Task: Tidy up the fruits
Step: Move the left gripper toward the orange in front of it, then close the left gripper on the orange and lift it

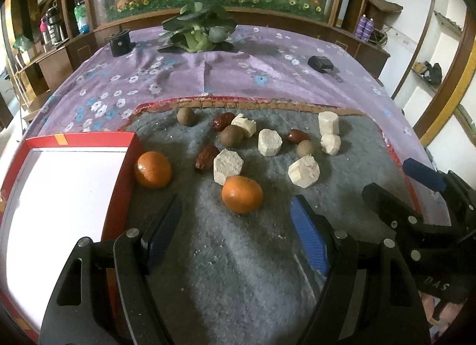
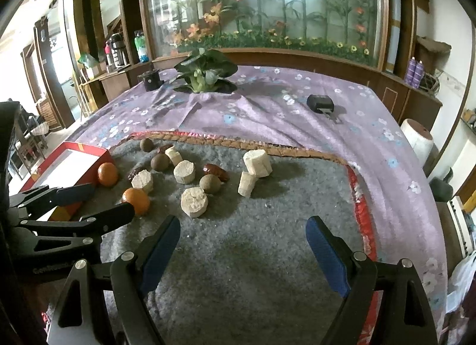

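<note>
Two oranges lie on the grey mat (image 1: pixel 238 255): one orange (image 1: pixel 242 194) just beyond my left gripper (image 1: pixel 236 211), the other orange (image 1: pixel 153 169) against the red box (image 1: pixel 119 184). Behind them sit several pale cut chunks (image 1: pixel 228 165), three round brown fruits (image 1: pixel 231 136) and three red dates (image 1: pixel 207 158). The left gripper is open and empty. My right gripper (image 2: pixel 242 227) is open too, hovering over bare mat (image 2: pixel 253 270), with a pale chunk (image 2: pixel 194 202) just beyond its left finger. The near orange (image 2: pixel 136 200) sits beside the left gripper's fingers (image 2: pixel 74 191).
The red box with a white inside (image 1: pixel 65 196) stands at the mat's left edge. A purple flowered cloth (image 1: pixel 238 71) covers the table, bearing a leafy vegetable (image 1: pixel 197 28), a black cup-like object (image 1: pixel 120 44) and a black device (image 1: pixel 319 63). A white roll (image 2: pixel 416 138) stands off the right edge.
</note>
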